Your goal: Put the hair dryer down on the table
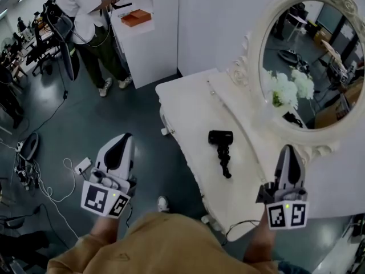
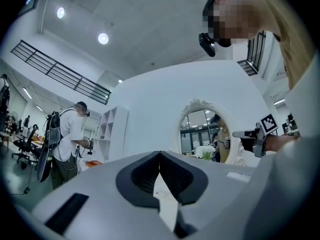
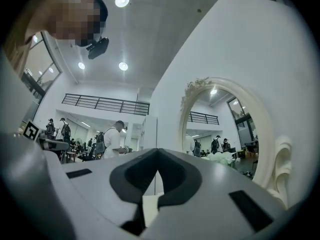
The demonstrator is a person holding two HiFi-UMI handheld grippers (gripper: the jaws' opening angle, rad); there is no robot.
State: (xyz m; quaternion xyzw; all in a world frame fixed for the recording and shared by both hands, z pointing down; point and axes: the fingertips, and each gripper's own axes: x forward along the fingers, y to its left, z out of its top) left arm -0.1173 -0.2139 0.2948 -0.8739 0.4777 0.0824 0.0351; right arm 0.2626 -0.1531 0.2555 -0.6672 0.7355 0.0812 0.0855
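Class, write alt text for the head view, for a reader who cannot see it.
A black hair dryer lies on a white table before an oval mirror, held by neither gripper. The left gripper and right gripper, both shut and empty, point forward on either side of it. A person stands at top left.

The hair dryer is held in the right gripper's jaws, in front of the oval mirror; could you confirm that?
Not quite: the hair dryer lies on the white table, in front of the oval mirror; the right gripper has its jaws together on nothing. The head view shows this.
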